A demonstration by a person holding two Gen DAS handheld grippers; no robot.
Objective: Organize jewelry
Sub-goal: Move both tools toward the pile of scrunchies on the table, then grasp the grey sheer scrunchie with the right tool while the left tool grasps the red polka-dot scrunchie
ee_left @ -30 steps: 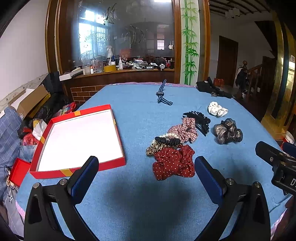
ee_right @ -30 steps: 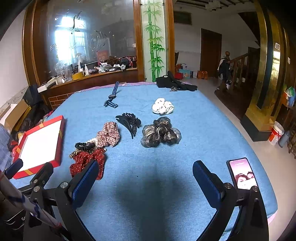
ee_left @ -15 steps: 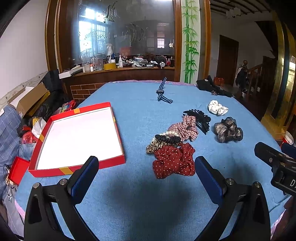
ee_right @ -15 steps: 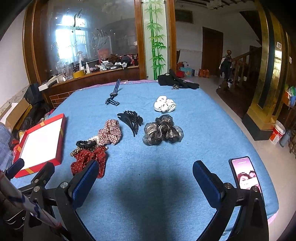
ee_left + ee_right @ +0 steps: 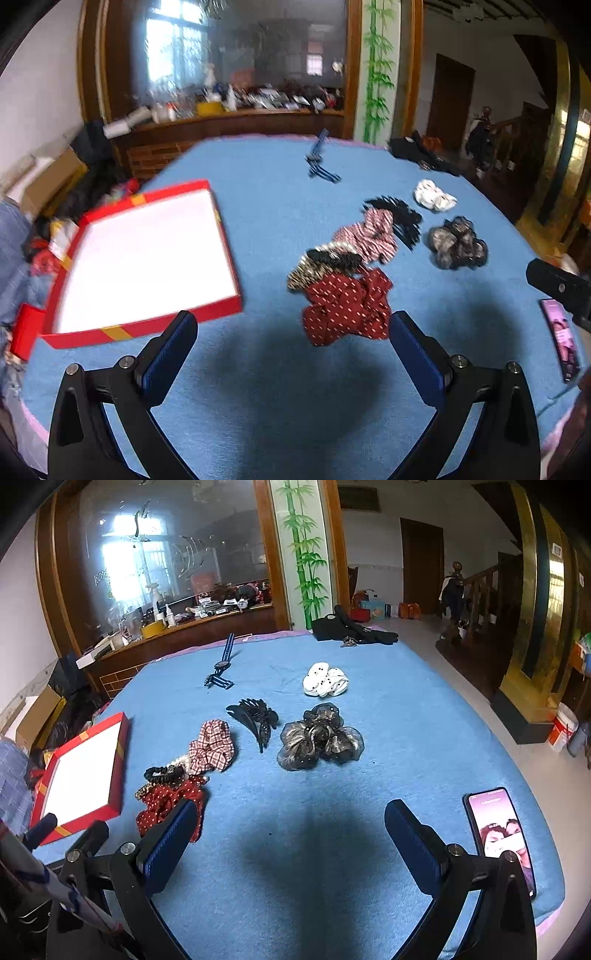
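Note:
Hair accessories lie on a blue cloth table (image 5: 266, 206). A red dotted scrunchie (image 5: 347, 304) sits just ahead of my left gripper (image 5: 291, 347), which is open and empty. Behind it lie a leopard scrunchie (image 5: 301, 275), a black scrunchie (image 5: 334, 258), a plaid scrunchie (image 5: 369, 236), a black claw clip (image 5: 256, 716), a grey organza scrunchie (image 5: 319, 738), a white dotted scrunchie (image 5: 325, 679) and a blue striped ribbon (image 5: 221, 664). A red box (image 5: 144, 258) with a white floor lies at the left. My right gripper (image 5: 291, 838) hangs open over bare cloth.
A lit phone (image 5: 502, 838) lies near the table's right front edge. A black garment (image 5: 351, 629) rests at the far edge. A wooden counter (image 5: 184, 627) crowded with bottles stands behind the table. Boxes and bags (image 5: 48, 184) pile up on the floor at the left.
The left gripper has swung slightly and its view is blurred; the phone has come into its view. The right gripper has edged forward a little. Nothing on the table has moved.

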